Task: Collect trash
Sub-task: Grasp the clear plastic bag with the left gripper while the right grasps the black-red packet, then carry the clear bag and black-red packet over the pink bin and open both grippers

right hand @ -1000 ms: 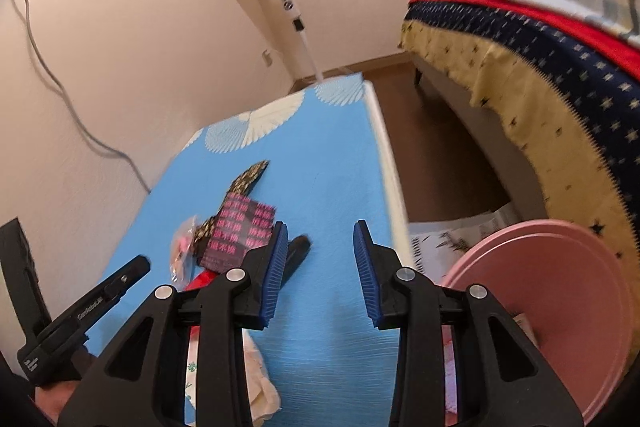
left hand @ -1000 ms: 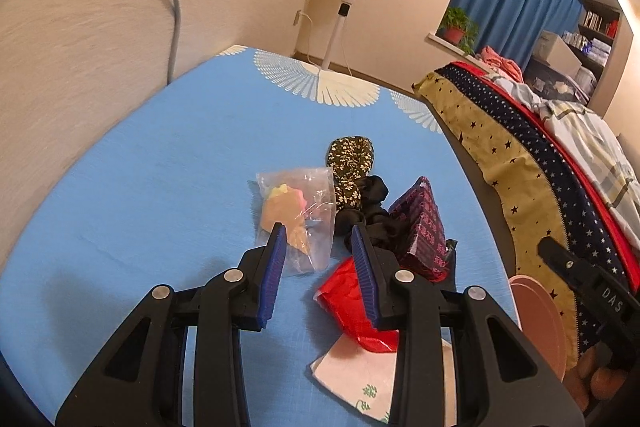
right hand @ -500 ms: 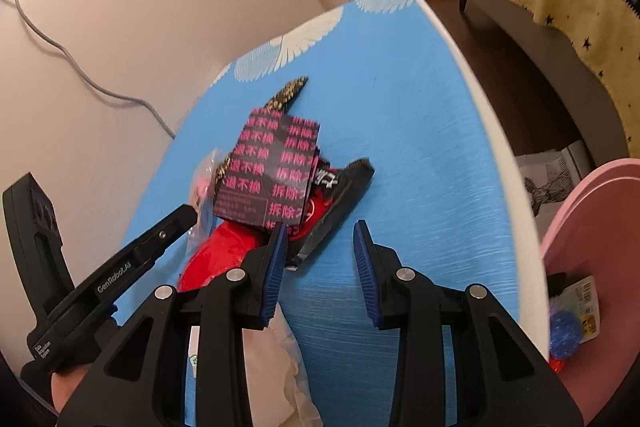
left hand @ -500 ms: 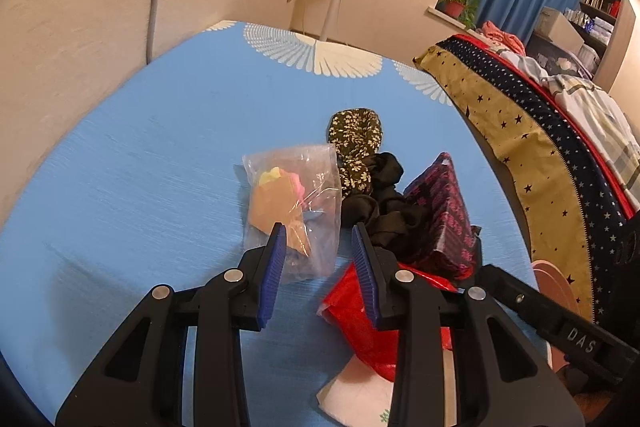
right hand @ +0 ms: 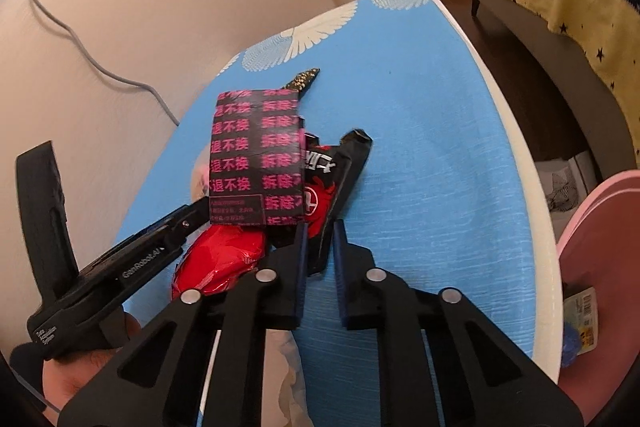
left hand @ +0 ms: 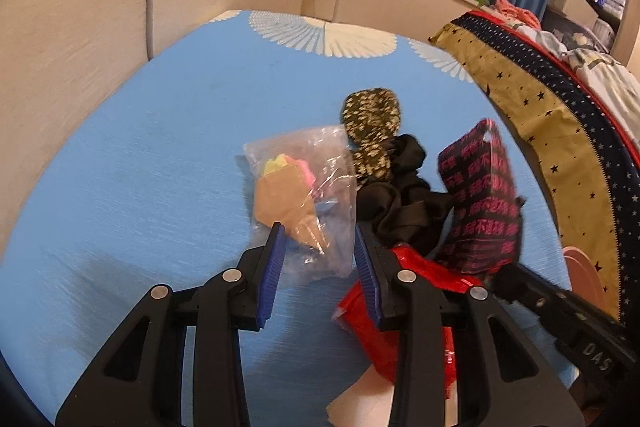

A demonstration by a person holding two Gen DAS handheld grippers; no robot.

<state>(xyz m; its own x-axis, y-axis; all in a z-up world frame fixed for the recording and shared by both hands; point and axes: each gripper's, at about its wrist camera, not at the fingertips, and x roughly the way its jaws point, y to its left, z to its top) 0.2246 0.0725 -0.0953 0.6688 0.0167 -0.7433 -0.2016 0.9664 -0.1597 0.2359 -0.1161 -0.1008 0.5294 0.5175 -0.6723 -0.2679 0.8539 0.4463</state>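
1. Left gripper point(left hand: 318, 259) stands part open, its jaws astride the clear plastic bag point(left hand: 304, 199)'s near end, apparently not pinching; only this view shows that bag fully.
2. Right gripper point(right hand: 320, 247) has just been closing, jaws narrow on the black-and-red wrapper point(right hand: 334, 195); pink bin point(right hand: 600, 267) sits right.

Right tool point(right hand: 320, 231) newly closed on black wrapper point(right hand: 340, 183)

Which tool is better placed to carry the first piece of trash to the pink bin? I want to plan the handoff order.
Right. The right tool has just been closing on the black snack wrapper, with the pink bin right beside it. The left tool only straddles the clear plastic bag, pads not pressing.
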